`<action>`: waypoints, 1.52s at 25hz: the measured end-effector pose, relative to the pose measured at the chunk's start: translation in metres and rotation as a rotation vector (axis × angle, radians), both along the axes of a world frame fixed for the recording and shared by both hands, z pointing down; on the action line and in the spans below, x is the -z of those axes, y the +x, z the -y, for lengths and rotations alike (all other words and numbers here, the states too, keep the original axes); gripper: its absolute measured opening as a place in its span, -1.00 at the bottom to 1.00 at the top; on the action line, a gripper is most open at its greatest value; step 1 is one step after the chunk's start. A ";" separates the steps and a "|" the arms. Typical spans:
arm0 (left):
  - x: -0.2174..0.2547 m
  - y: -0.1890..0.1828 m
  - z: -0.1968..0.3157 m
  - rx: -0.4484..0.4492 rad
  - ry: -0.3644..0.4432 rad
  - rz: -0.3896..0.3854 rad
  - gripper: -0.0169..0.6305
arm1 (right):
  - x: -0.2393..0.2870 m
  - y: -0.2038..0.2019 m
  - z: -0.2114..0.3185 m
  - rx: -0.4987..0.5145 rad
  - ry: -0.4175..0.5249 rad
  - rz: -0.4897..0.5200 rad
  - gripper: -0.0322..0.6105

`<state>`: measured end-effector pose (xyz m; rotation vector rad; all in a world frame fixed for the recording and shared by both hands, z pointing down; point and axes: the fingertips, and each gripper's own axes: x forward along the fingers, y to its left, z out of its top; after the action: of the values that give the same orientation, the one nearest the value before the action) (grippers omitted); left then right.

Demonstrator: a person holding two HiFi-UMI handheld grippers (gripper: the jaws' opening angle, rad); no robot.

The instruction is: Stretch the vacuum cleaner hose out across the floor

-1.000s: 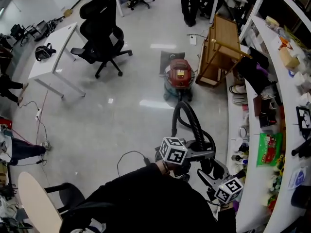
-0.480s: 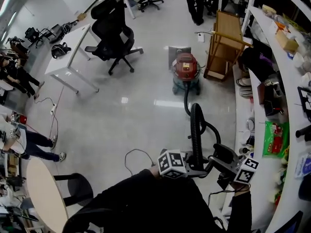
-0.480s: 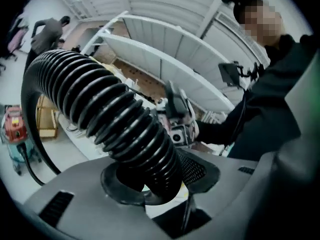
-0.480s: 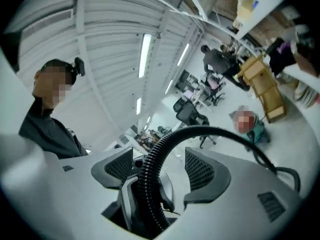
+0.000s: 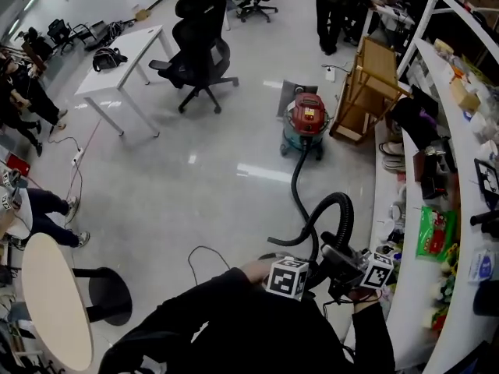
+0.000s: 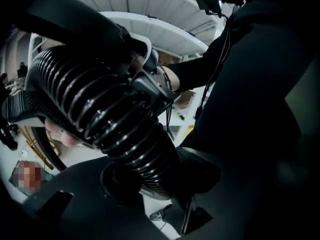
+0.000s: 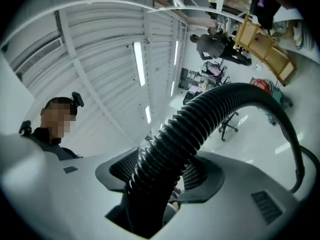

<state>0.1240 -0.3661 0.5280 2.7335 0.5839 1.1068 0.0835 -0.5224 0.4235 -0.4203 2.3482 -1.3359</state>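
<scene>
Glossy floor (image 5: pixel 203 178) lies between the vacuum cleaner (image 5: pixel 306 123) and where its hose (image 5: pixel 297 189) sits pinched in the slightly opening fingers of the left gripper (image 6: pixel 145 184), those of the right gripper (image 7: pixel 160 179) closing round it.

Vacuum cleaner hose (image 5: pixel 295 184): black, ribbed, flexible, one end joined to the red-lidded canister vacuum cleaner (image 5: pixel 306 120), which stands upright on the floor. From the canister the hose runs along the floor, then rises into a tight raised arch, not stretched straight.
</scene>
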 end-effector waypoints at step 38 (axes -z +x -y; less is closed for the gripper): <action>0.066 0.046 -0.114 0.734 -0.758 -0.399 -0.22 | -0.082 -0.007 -0.353 0.324 0.356 -0.468 0.05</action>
<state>0.1703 -0.2519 0.4621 2.1506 -0.0175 0.1113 0.0761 -0.1699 0.5051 -0.2693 3.0818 -0.9826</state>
